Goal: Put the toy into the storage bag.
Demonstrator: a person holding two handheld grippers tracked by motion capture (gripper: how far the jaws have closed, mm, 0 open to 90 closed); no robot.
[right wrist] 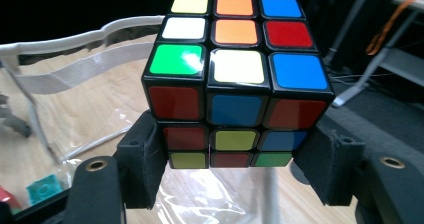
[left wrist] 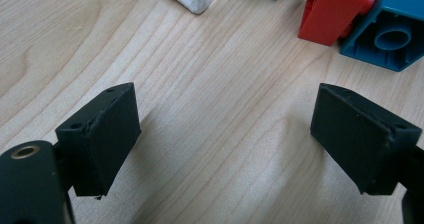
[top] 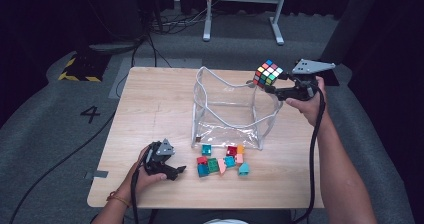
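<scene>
The wooden table [top: 150,114] carries a clear plastic bag [top: 227,111] with white trim, standing open near its middle. In front of the bag lies a cluster of small toy blocks [top: 222,162] in red, teal, green, pink and orange.

The person's right forearm comes up the right side of the high view, the hand wrapped around the right gripper [top: 274,82], which is held in the air beside the bag's far right corner and points leftward toward the bag's rim. Its jaws are clenched on a puzzle cube [top: 267,73], the pads pressing the lower layer from either side in the right gripper view [right wrist: 239,154]; the cube sits above the bag's rim, clear of the table.

The left hand [top: 145,176] rests low at the near left edge, holding the left gripper [top: 180,170] pointed toward the blocks. Its jaws stand released and wide apart over bare wood.

A number 4 [top: 90,114] is marked on the grey floor left of the table.
</scene>
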